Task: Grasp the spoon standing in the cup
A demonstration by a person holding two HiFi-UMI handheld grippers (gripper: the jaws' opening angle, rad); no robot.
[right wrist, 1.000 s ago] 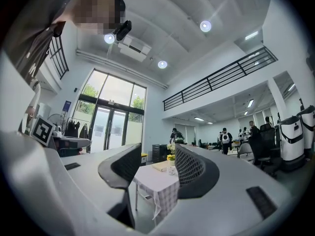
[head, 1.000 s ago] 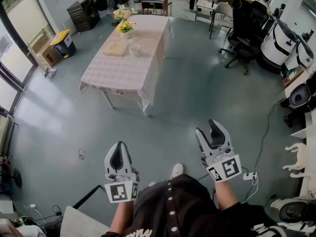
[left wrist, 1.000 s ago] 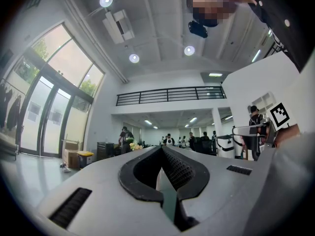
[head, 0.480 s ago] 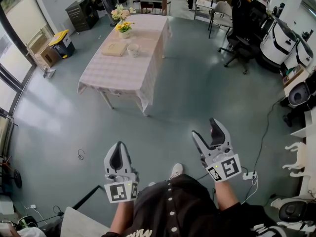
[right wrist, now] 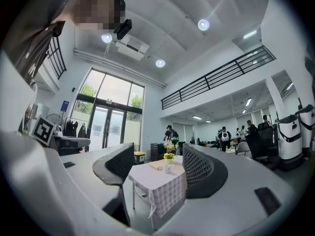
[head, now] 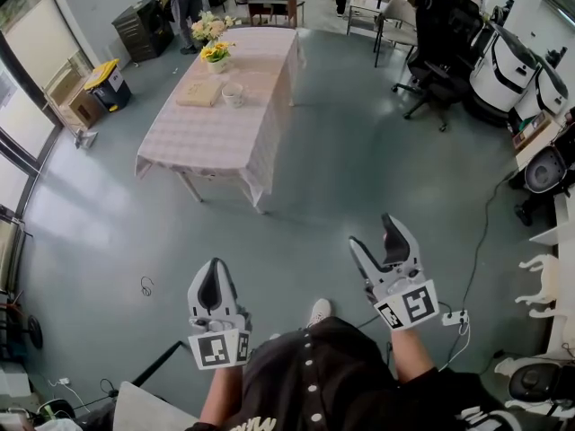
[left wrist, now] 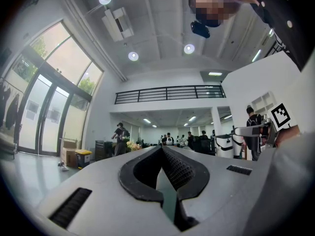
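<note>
Left hand-held gripper (head: 214, 269): jaws closed tip to tip, nothing between them. It is held low in front of the person, over the grey floor (head: 359, 151).

Right hand-held gripper (head: 371, 232): jaws stand wide apart, having just been opening. Nothing lies between them, and its own view shows only the distant surface through the gap. It is also held over the floor, level with the left one.

Surface (head: 216, 142): a long table under a pale checked cloth, well apart from both hand-held grippers and ahead to the left in the head view.

Cup (head: 233, 94): white and upright, in the far half of the surface, nearer its left long edge. A flat tan item (head: 199, 93) lies just beside it, toward that edge. A pot of yellow flowers (head: 214, 55) stands beyond, close to the far left corner.

Spoon: too small at this range to make out in any view.
</note>
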